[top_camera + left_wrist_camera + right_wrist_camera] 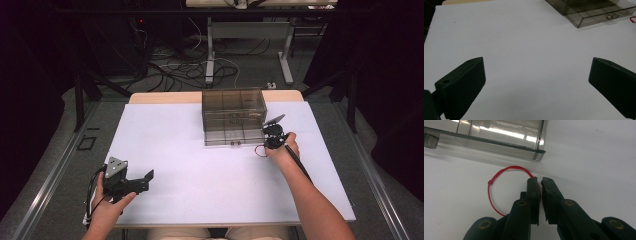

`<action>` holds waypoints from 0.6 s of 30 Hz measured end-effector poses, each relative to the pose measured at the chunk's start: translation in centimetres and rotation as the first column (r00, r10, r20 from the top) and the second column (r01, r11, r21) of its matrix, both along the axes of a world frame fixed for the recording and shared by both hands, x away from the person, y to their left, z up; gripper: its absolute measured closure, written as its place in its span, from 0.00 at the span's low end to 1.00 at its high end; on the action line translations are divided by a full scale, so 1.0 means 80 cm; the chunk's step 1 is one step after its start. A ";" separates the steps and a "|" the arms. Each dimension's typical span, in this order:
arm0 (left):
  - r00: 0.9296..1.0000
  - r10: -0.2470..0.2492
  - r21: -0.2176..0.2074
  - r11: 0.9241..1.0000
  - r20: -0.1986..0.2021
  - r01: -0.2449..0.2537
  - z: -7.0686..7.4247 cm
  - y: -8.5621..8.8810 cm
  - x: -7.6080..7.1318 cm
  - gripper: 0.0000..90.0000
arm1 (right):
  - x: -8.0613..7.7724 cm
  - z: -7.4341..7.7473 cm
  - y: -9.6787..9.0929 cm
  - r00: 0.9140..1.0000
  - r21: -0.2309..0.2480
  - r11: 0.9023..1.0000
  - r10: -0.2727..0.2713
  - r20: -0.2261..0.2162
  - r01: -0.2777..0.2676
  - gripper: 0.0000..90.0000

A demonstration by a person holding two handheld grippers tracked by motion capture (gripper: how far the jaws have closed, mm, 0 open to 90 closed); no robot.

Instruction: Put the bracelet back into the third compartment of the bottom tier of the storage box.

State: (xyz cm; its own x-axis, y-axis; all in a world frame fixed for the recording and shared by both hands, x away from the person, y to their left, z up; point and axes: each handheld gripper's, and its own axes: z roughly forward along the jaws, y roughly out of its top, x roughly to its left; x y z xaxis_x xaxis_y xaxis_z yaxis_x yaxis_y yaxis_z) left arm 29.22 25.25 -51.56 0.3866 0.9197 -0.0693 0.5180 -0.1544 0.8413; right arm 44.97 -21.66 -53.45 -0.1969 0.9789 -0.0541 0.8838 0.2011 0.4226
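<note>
Red loop [499, 192] lies flat on our white surface [200, 165] just before the smoky box [234, 116], our right claw [539, 181] clenched on its near strand, likely to lift it, while our left claw [536, 82] rests released, well apart.

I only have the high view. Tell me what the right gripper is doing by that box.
Observer: The right gripper has its jaws nearly closed on a red string loop lying on the white table.
Operator: Say where the loop sits against the box.
Observer: Just in front of the clear box, near its front corner, not touching it.
Operator: Now report the left gripper.
Observer: The left gripper has its jaws wide apart with bare table between them.
</note>
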 end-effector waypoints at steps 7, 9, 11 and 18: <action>1.000 0.000 0.003 1.000 -0.001 0.000 0.000 0.000 0.000 0.01 | 0.000 0.000 0.001 1.000 0.005 1.000 0.001 -0.001 -0.001 0.97; 1.000 0.000 0.001 1.000 0.000 0.000 0.000 0.000 0.000 0.01 | 0.000 0.000 0.001 1.000 0.011 1.000 -0.003 -0.002 0.003 0.98; 1.000 0.000 0.002 1.000 0.001 0.000 0.000 0.000 0.000 0.01 | 0.000 -0.001 0.000 1.000 0.012 1.000 0.000 -0.001 0.000 0.99; 1.000 -0.001 0.003 1.000 0.000 0.001 0.000 0.001 0.000 0.01 | 0.000 0.000 0.001 1.000 0.008 1.000 -0.002 -0.001 0.002 1.00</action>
